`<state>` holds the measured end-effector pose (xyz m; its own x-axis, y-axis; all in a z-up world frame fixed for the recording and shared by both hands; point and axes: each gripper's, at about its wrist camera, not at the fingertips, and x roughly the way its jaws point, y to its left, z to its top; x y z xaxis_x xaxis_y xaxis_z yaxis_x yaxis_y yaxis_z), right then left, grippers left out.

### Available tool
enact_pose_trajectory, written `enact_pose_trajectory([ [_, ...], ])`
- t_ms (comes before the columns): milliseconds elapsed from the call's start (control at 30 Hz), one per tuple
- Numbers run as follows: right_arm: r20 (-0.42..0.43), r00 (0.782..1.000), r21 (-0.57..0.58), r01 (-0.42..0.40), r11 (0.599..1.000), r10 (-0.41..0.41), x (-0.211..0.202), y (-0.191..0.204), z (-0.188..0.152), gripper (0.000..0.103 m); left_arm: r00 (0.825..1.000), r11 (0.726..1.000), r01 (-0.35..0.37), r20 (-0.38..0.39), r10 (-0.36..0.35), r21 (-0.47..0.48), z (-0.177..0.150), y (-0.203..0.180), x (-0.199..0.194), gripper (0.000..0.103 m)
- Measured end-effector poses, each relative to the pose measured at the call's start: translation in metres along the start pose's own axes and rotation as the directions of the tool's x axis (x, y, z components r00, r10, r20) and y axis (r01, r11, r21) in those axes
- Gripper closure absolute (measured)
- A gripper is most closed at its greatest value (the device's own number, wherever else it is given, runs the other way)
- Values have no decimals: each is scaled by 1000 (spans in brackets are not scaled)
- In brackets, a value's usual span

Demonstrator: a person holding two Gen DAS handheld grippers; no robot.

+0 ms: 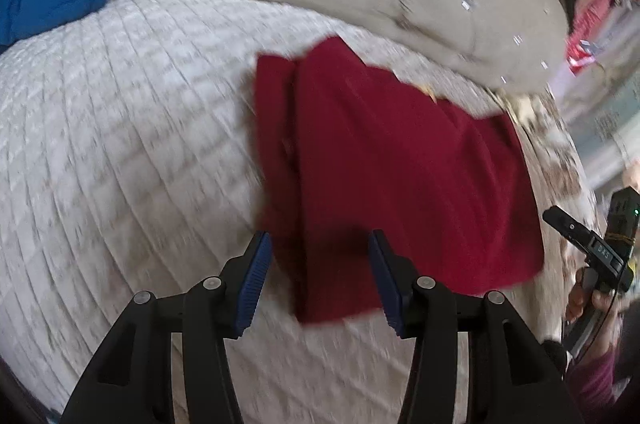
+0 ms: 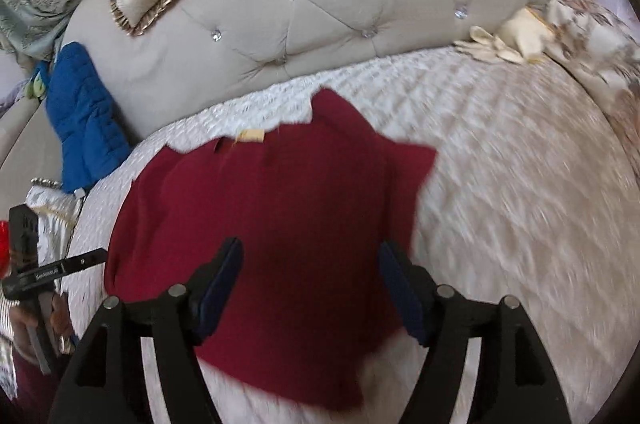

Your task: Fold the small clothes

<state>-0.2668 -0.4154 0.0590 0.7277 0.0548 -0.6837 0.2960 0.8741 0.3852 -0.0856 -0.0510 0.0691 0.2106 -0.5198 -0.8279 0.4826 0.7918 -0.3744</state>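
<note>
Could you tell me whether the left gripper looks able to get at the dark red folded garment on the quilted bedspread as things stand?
Probably yes. The left gripper is open, the dark red folded garment lies just beyond its fingertips on the white quilted bedspread, and nothing sits between them.

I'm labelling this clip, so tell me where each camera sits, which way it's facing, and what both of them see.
Left wrist: rides on the left tool, open over the red cloth on the white bedspread; the right hand shows at far right.
Right wrist: rides on the right tool, open, facing the cloth and padded headboard; the left hand shows at far left.
Shared: red cloth, bedspread, headboard, blue jacket.
</note>
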Motion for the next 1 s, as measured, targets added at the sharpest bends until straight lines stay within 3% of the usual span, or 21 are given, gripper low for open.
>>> enact_pose_trajectory([
  [100, 12, 1000, -9, 12, 1000, -12, -15, -5, -21, 29, 999, 999, 34, -32, -34, 4, -19, -2, 4, 75],
  [267, -19, 1000, -20, 18, 1000, -18, -12, -9, -43, 29, 999, 1000, 7, -54, -6, 30, -28, -6, 17, 75],
  [300, -35, 999, -16, 6, 1000, -7, -5, -9, -46, 33, 998, 999, 8, -56, -5, 39, -28, -8, 20, 75],
  [333, -43, 999, -13, 0, 1000, 0, -1, -9, -48, 38, 998, 999, 1, -56, 1, 51, -27, -8, 21, 80],
  [400, -65, 998, -9, 2, 1000, -2, 11, -8, -51, 72, 998, 997, -29, -51, 33, 77, -26, -10, 21, 96],
  [433, -57, 998, -25, 20, 999, -21, 13, -6, -53, 77, 998, 997, -26, -48, 30, 76, -26, -10, 20, 102],
  [500, -45, 999, -58, 17, 998, -19, 8, 0, -52, 90, 999, 998, -7, -34, 9, 61, -26, -6, 12, 103],
  [667, 7, 1000, -110, 31, 993, -30, -25, 4, -46, 95, 999, 999, -13, 39, 11, 45, -28, 8, -15, 103],
  [733, 17, 999, -111, 45, 993, -44, -29, 0, -48, 96, 999, 999, -29, 15, 29, 37, -30, 15, -12, 103],
  [867, -69, 996, -67, 47, 997, -51, -6, -20, -64, 96, 996, 997, -69, -63, 71, 35, -36, 17, 5, 103],
  [933, -64, 997, -55, 35, 998, -39, -9, -22, -67, 94, 997, 996, -68, -41, 70, 54, -35, 13, 0, 103],
  [1000, -45, 997, -37, 54, 998, -56, -21, -23, -61, 78, 997, 995, -76, -7, 77, 59, -34, 10, -11, 103],
])
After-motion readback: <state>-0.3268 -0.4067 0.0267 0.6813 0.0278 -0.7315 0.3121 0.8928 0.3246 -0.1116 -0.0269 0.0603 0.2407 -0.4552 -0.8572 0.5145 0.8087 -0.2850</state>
